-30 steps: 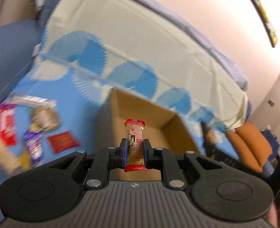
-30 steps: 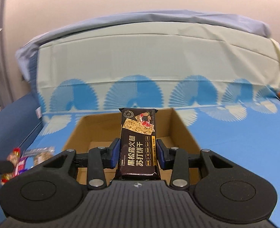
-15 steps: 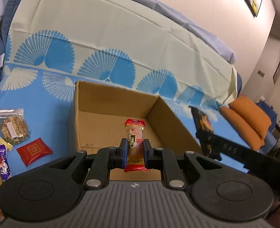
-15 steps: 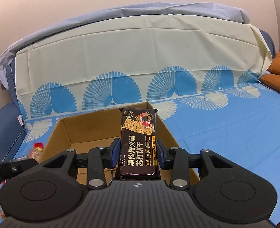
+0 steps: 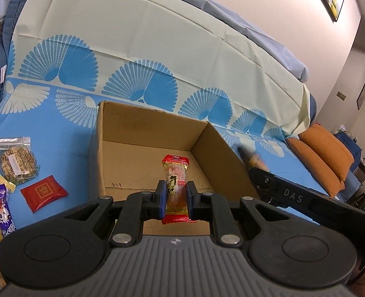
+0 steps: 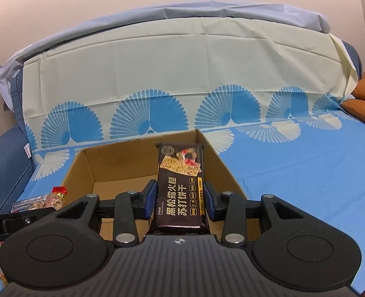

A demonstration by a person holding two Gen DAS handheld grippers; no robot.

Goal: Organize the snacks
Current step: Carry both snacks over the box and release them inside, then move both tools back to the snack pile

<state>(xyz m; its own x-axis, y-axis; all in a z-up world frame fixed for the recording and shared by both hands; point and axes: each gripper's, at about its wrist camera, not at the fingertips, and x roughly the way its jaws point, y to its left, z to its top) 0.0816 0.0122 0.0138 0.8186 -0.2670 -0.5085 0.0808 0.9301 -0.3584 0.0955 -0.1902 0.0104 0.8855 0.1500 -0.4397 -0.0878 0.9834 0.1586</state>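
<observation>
Snacks-wise I'm mid-drop: left gripper clenched on the small red-and-gold wrapped bar, right gripper clenched on the dark cracker pack, both over the open brown cardboard box, so next I'd lower and release.

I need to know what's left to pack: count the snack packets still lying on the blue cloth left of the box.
At least 4: round cracker pack, red square packet, purple bar, silver-topped pack. More yellow wrappers sit cut off at the frame's left edge.
</observation>
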